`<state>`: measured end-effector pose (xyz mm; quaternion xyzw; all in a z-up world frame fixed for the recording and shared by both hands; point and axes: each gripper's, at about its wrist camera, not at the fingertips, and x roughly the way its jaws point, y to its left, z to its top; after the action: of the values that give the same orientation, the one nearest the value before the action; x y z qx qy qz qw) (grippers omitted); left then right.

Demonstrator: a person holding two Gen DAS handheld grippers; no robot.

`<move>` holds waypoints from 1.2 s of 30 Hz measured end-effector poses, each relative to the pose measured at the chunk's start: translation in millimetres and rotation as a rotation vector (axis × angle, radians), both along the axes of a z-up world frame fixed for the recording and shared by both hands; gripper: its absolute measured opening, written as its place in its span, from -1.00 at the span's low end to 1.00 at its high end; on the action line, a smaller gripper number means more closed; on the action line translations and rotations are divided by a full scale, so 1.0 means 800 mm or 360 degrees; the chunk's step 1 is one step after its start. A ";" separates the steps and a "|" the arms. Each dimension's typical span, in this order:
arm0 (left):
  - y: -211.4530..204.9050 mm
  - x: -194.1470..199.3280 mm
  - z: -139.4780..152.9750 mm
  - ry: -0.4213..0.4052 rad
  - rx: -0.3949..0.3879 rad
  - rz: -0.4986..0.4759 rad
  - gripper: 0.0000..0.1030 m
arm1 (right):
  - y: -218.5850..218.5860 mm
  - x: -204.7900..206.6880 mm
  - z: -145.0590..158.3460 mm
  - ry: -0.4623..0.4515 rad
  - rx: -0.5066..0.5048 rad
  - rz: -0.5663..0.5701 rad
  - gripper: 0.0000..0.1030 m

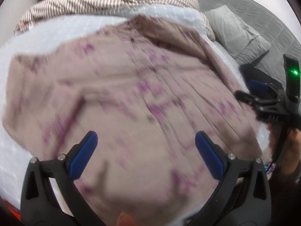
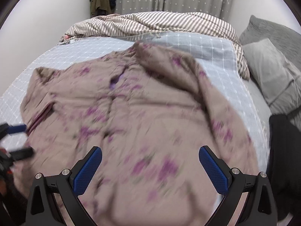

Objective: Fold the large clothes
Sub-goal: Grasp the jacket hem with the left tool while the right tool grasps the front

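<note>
Nearest the lens in both wrist views: blue-padded fingers [image 2: 87, 171], spread wide and gripping nothing. The left gripper [image 1: 145, 150] is hovering over the near hem region of the garment [image 1: 131, 94]; the right gripper [image 2: 150, 167] is hovering over the same cloth from the other side. The right gripper is also showing at the right edge of the left view, its fingers parted.

The garment, a large mauve piece with purple floral print, is lying spread on the bed [image 2: 207, 43], over a pale blue grid-pattern sheet. One sleeve is angling off to the right, and wrinkles are running across the body. Both views are motion-blurred, so seams and edges are hard to read.

A striped duvet [image 2: 160, 22] is bunched at the far end; a grey pillow [image 2: 272, 71] is sitting to the right, apart from the garment.

Risks, as judged:
- Pinching mid-panel instead of at an edge would be gathering two layers and bunching the fold.
- Uneven lift between the two grippers would be skewing the fold line.
- The existing wrinkles would be getting locked in if not smoothed.
- The loose sleeve could be dragging toward the pillow.
</note>
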<state>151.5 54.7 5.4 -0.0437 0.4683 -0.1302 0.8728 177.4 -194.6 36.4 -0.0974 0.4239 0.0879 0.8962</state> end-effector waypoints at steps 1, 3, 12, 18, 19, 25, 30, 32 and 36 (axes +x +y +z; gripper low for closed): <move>0.011 0.018 0.007 -0.0024 0.0030 0.0016 1.00 | -0.005 0.013 0.002 -0.0020 -0.0011 -0.0004 1.00; 0.031 0.046 0.013 -0.0054 0.0087 0.0050 1.00 | -0.018 0.044 0.006 -0.0052 -0.0029 -0.0012 1.00; 0.119 0.216 -0.019 -0.0154 0.0493 0.0182 1.00 | -0.079 0.199 -0.004 0.0044 0.0120 -0.0118 1.00; 0.186 0.314 -0.059 -0.0062 0.0551 0.0249 1.00 | -0.119 0.271 -0.032 0.0114 0.0265 -0.0211 0.89; 0.198 0.327 -0.068 -0.0028 0.0516 0.0246 1.00 | -0.126 0.281 -0.036 0.0130 0.0309 -0.0222 0.79; 0.238 0.376 -0.095 0.0095 0.0187 0.0243 0.99 | -0.161 0.326 -0.059 0.0217 0.0574 -0.0211 0.68; 0.232 0.402 -0.132 0.0298 0.0084 0.0230 0.77 | -0.165 0.352 -0.074 0.0246 0.0688 -0.0173 0.68; 0.220 0.399 -0.129 0.0266 0.0088 0.0230 0.47 | -0.166 0.358 -0.078 0.0214 0.0722 -0.0198 0.61; 0.223 0.388 -0.115 0.0223 -0.0033 0.0324 -0.50 | -0.163 0.369 -0.090 0.0224 0.0766 -0.0232 -0.08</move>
<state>462.0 233.2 -86.4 -0.1091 0.5200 -0.0424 0.8461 472.4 -324.8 -35.2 0.1558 0.4581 0.1278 0.8658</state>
